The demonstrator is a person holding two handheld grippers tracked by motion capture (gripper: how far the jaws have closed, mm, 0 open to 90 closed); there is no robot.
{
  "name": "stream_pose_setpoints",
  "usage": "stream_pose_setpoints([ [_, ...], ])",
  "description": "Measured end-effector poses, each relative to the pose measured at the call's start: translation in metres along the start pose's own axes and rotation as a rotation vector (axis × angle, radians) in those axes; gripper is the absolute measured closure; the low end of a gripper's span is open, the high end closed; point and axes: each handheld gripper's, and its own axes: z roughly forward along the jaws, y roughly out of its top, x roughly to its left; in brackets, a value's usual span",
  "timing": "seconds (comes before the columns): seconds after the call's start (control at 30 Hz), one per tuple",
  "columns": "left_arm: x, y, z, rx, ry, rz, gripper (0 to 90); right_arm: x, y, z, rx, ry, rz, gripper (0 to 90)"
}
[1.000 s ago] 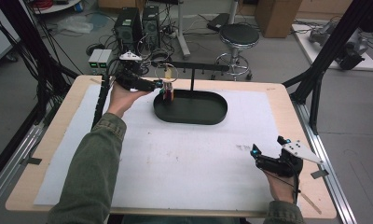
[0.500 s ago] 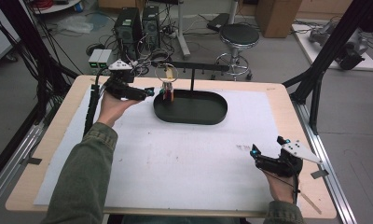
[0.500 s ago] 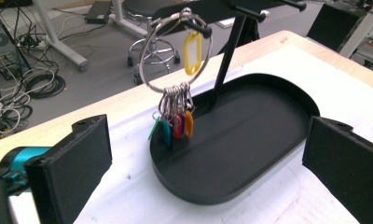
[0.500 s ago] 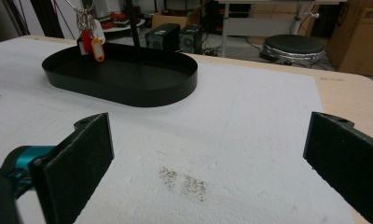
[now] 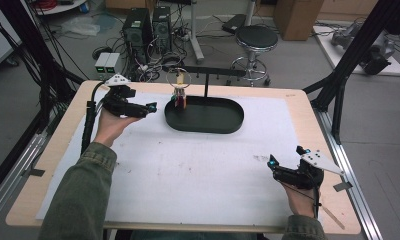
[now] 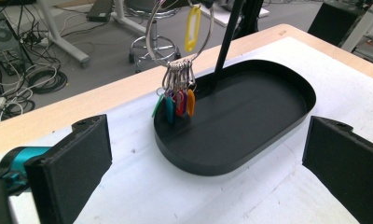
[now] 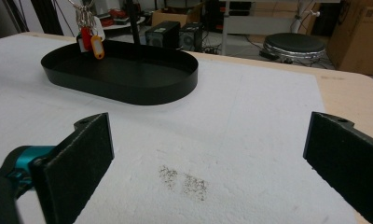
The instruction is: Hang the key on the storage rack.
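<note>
Left gripper (image 5: pixel 150 106), jaws wide and empty, faces the key-tag ring (image 6: pixel 177 88) hanging over the oval tray's (image 5: pixel 228 127) far-left end. Best approached level, closing on the ring. Right gripper (image 5: pixel 273 162) rests open near the table's near-right corner.

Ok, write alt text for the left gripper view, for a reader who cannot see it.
A large metal ring hangs from a black stand, carrying a bunch of coloured key tags over one end of an oval black tray. The left gripper faces it, its two black jaws wide apart in the foreground, holding nothing. The tray sits on a white-covered table.
</note>
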Motion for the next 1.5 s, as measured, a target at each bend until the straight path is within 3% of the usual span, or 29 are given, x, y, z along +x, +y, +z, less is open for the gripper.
stream_pose_setpoints([
  [0.27,0.006,-0.016,-0.014,-0.009,0.015,-0.027,1.6,0.0,0.0,0.0,0.004,-0.001,0.002,0.5],
  [0.7,0.007,-0.036,-0.028,-0.004,0.025,-0.034,1.6,0.001,0.0,0.001,0.007,0.0,0.0,0.5],
  [0.83,0.005,-0.043,-0.035,-0.044,0.046,-0.033,1.7,0.001,0.0,0.001,0.009,-0.001,0.0,0.5],
  [0.93,0.005,-0.047,-0.038,-0.031,0.044,-0.029,1.6,0.001,-0.001,0.001,0.01,0.001,0.002,0.5],
  [1.13,0.006,-0.055,-0.047,-0.058,0.057,-0.036,1.7,0.001,-0.001,0.001,0.01,-0.002,0.002,0.5],
  [1.5,0.014,-0.077,-0.064,-0.109,0.089,-0.081,1.7,0.001,-0.001,0.002,0.013,-0.005,-0.002,0.5],
])
